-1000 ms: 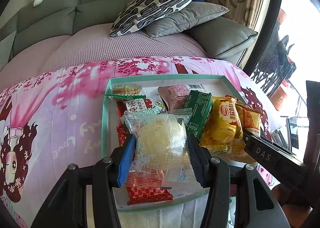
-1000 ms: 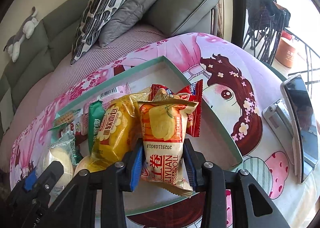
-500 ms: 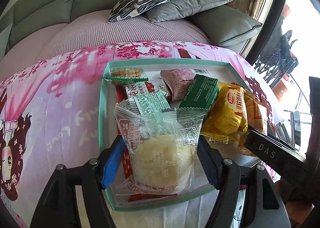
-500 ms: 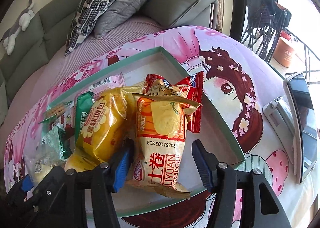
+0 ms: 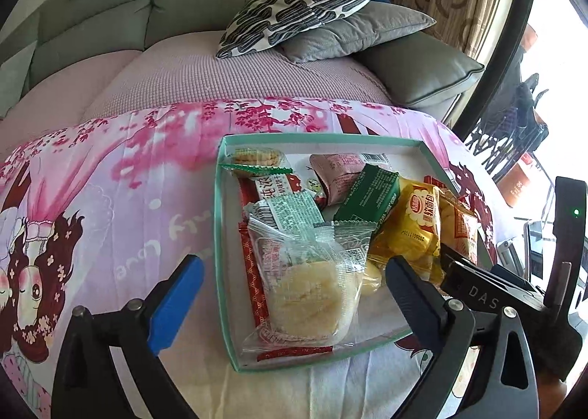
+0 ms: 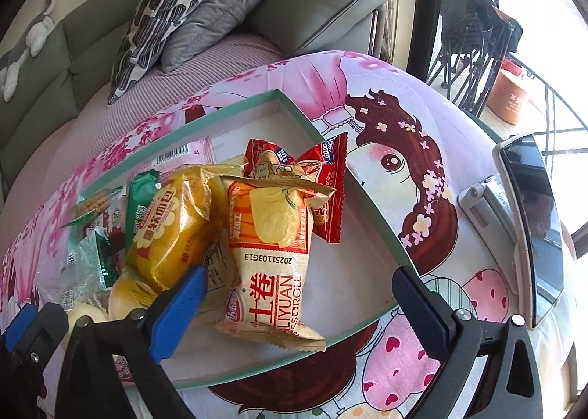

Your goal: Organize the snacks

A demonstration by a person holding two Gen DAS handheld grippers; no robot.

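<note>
A shallow teal-rimmed tray [image 5: 220, 235] [image 6: 371, 209] on the pink cartoon cloth holds several snack packs. In the left wrist view a clear-wrapped pale cake [image 5: 308, 294] lies in the tray's near end on a red pack. My left gripper [image 5: 294, 283] straddles it, jaws opening wide, pads clear of the wrapper. In the right wrist view an orange and cream roll pack [image 6: 272, 257] lies flat in the tray beside a yellow bread pack [image 6: 169, 228]. My right gripper [image 6: 301, 294] is around it, jaws opening, not touching it.
Also in the tray are a green pack [image 5: 367, 194], a pink pack [image 5: 341, 169], a cracker pack [image 5: 257, 158] and red packs [image 6: 323, 176]. A phone on a stand [image 6: 529, 213] sits right of the tray. Behind are a sofa [image 5: 110, 25] and cushions [image 5: 305, 3].
Both grippers have let go: the left one released the clear-wrapped cake and the right one the roll pack, and both packs now lie in the tray. Both pairs of jaws spread wide.
</note>
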